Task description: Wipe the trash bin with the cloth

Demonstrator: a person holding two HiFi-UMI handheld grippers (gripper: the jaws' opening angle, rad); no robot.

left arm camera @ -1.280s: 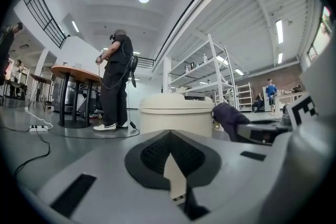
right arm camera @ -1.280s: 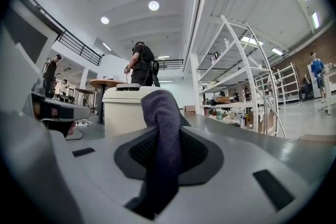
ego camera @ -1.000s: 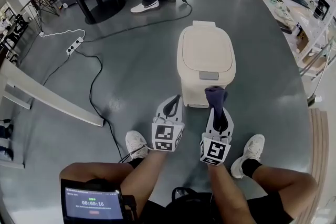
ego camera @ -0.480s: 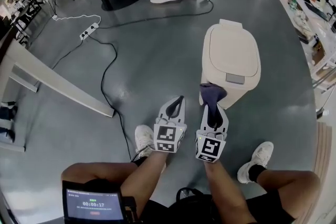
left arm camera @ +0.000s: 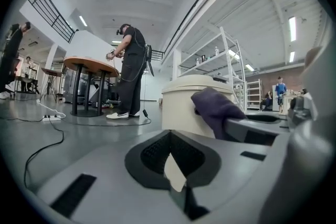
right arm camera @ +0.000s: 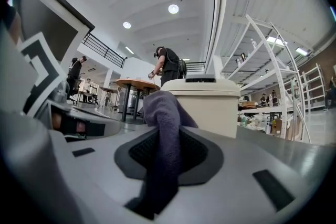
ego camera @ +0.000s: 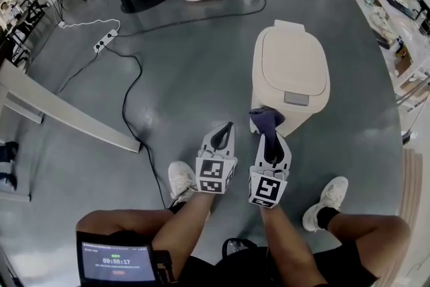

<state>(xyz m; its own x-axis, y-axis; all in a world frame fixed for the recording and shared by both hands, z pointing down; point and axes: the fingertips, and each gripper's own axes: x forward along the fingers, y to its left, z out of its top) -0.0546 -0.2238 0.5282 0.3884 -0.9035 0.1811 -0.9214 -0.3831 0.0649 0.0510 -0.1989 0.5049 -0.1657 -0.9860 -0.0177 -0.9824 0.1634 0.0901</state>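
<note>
Right gripper view: the right gripper [right arm camera: 165, 139] is clamped on the cloth [right arm camera: 160, 110]. It's pinched mid-fold, so a bunch stands up past the tips and a tail hangs back twd the camera. The left gripper [left arm camera: 173, 168] has its jaws drawn together w/ only a sliver of light between the pads and nothing in them. It sits just beside the right one, both low in front of the person's knees. The bin [ego camera: 290, 64] (cream, lid down) stands on the floor just ahead, and the cloth bunch is up near its front top edge.

The step in hand looks like bringing the cloth on for a first pass. To do it well, I'd lead w/ the loose bunch, not the jaw tips, so fabric and not plastic meets the lid. Press lightly and sweep in long overlapping strokes, front to back, then go down the sides. The bin looks light, so the free left gripper could brace the rim to stop it sliding. The grip is narrow, so too much drag may pull the cloth out.

Hard to tell:
- Whether the cloth is touching the bin yet; no view settles it.
- The bin's back, far side and base are out of sight, and in the head view the lower front is behind the cloth and gripper.
- The grey patch [ego camera: 296, 98] at the lid's front could be a latch or a button.
- No dirt shows at this res.
</note>
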